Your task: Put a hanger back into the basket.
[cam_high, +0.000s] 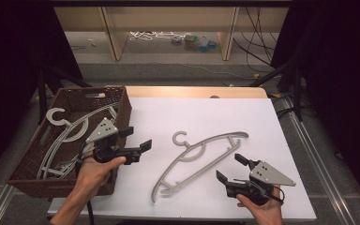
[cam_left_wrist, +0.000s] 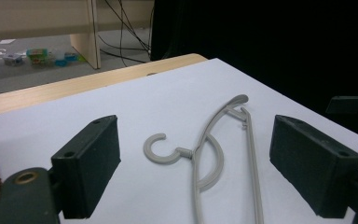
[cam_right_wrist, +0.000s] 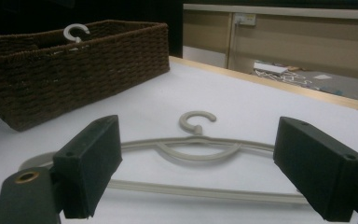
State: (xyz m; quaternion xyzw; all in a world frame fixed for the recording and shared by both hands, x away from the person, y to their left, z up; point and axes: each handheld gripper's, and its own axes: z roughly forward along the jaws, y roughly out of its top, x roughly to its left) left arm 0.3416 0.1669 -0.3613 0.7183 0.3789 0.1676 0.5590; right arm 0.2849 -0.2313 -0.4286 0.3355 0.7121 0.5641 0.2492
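R gripper near front edge, jaws wide apart, empty. L gripper likewise agape, just beside basket. Grey hanger lies flat on white table btwn both, untouched. More hangers in basket.

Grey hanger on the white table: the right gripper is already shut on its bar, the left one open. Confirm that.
Not quite: the right gripper is open too, jaws spread apart from the hanger, as the right gripper view shows. The left gripper is open.
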